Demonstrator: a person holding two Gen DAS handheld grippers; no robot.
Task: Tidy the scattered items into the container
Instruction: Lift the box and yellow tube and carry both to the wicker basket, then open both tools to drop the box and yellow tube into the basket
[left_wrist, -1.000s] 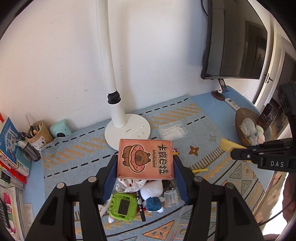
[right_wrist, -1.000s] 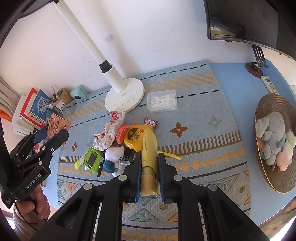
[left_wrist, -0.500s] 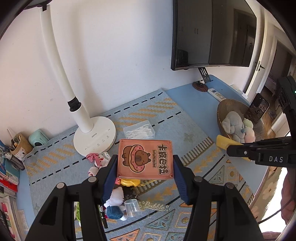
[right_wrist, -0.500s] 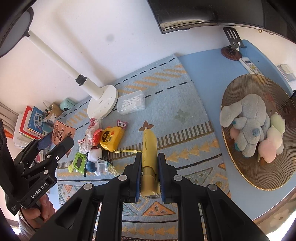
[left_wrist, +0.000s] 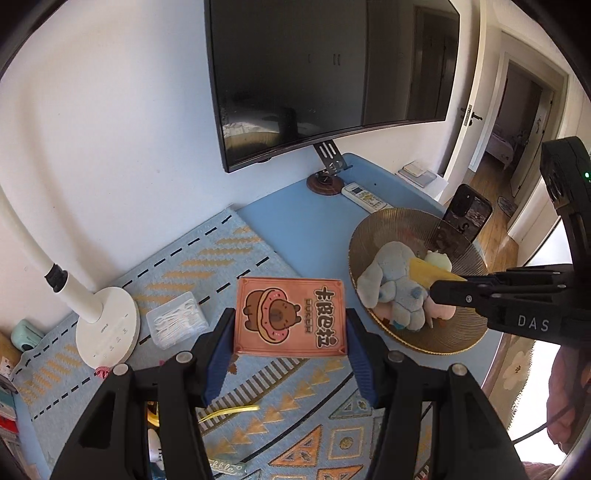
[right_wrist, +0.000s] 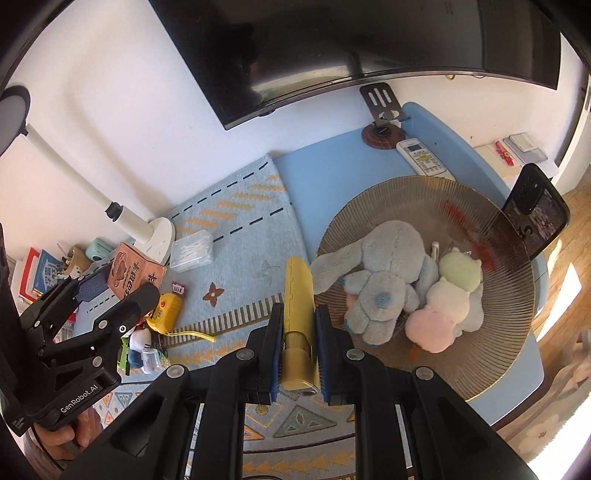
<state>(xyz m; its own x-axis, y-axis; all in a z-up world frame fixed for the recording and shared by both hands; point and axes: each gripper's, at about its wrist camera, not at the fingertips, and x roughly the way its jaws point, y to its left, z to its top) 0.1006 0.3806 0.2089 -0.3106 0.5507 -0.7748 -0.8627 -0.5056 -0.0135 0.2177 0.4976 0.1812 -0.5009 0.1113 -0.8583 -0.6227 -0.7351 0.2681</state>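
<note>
Two grippers, both loaded: left gripper (left_wrist: 290, 325) clamped on a pink card box (left_wrist: 290, 318) above the patterned mat (left_wrist: 236, 258), just left of the ribbed bowl (left_wrist: 380, 225). Right gripper (right_wrist: 298, 325) clenched on a yellow tool (right_wrist: 298, 295), tip at the bowl's rim beside the blue plush (right_wrist: 384, 266). Remaining clutter, yellow tape measure (right_wrist: 166, 310) included, left on the mat.
</note>
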